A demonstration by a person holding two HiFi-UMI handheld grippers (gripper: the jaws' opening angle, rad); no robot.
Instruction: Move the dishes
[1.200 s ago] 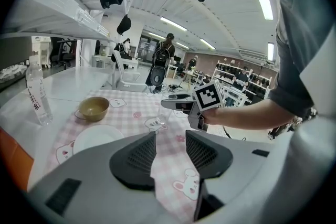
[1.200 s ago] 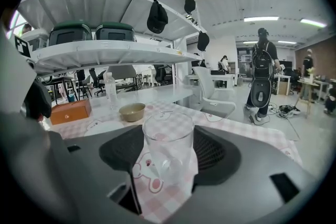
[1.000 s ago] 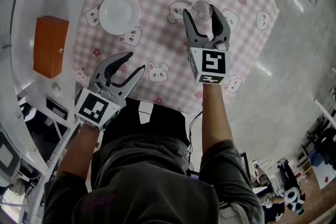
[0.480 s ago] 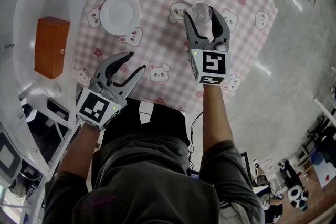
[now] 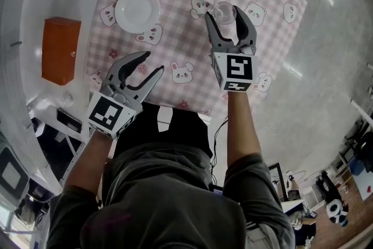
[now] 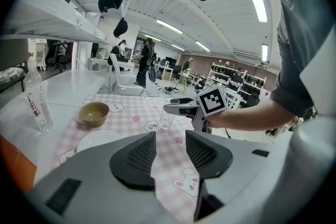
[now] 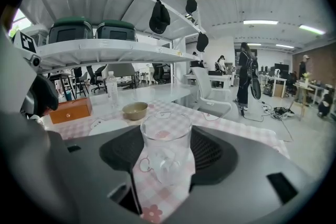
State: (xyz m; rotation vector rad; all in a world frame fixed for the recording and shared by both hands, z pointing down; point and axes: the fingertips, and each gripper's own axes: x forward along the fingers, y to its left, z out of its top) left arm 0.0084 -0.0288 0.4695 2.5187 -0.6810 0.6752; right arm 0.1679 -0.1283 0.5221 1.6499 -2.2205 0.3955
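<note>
**Glass pinched, not yet moved**

Head view: the right claw [image 5: 229, 16] stays pinched on the glass [image 5: 224, 10], at the plate's [image 5: 137, 10] 3 o'clock. The left claw [image 5: 141, 71], spread and empty, has crept up at 6.
Left gripper view: the glass apparently still stands on the worktop [image 6: 131, 115].
Right gripper view: pads touch the glass, so lifting looks next.

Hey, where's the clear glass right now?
In the head view the clear glass is right of centre over the pink checked tablecloth, clasped between the jaws of the right gripper, with the white plate off to its left.
</note>
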